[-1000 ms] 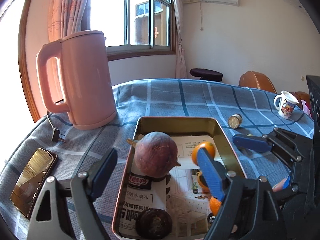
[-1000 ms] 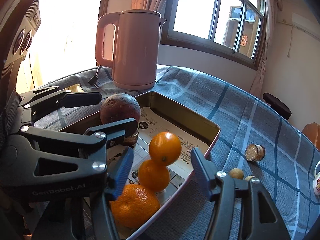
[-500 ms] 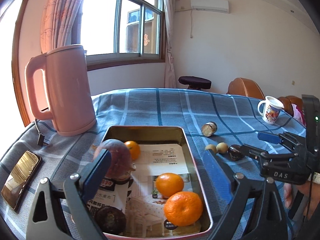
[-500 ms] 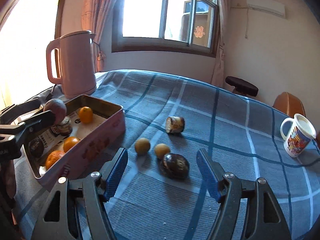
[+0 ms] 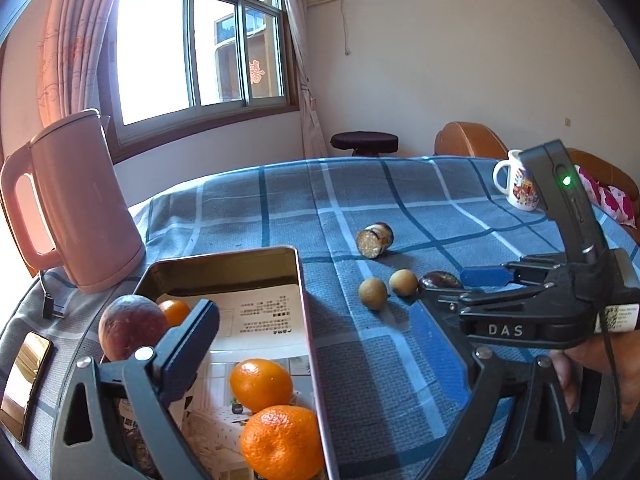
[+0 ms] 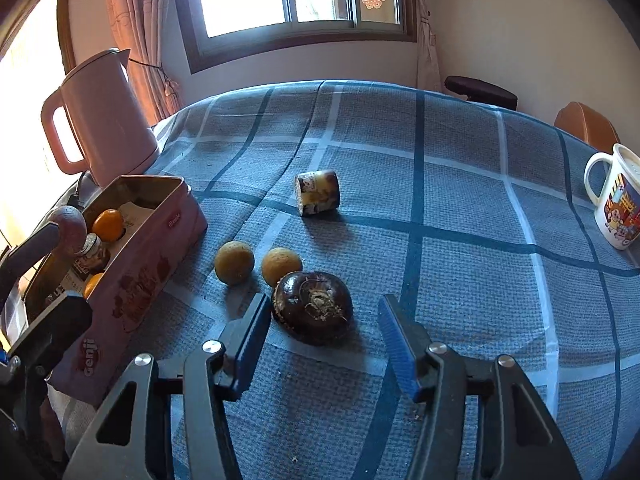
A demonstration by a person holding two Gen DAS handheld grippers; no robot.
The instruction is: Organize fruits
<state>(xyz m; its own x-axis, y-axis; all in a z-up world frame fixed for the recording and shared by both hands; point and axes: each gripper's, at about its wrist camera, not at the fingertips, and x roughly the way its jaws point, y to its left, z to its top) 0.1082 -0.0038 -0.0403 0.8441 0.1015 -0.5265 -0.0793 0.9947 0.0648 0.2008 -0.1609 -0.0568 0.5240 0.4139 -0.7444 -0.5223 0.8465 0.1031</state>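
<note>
Closing right tool (image 6: 320, 332) around dark fruit (image 6: 313, 307), pads apart

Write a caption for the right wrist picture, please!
The right gripper closes around a dark round fruit on the blue checked tablecloth, beside two small tan fruits.

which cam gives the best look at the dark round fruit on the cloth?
Right wrist view: the dark round fruit lies whole and close, stem scar facing the camera, just ahead of the right gripper, between its open jaws. The left wrist view shows only a sliver of it, mostly hidden behind the right gripper.
</note>
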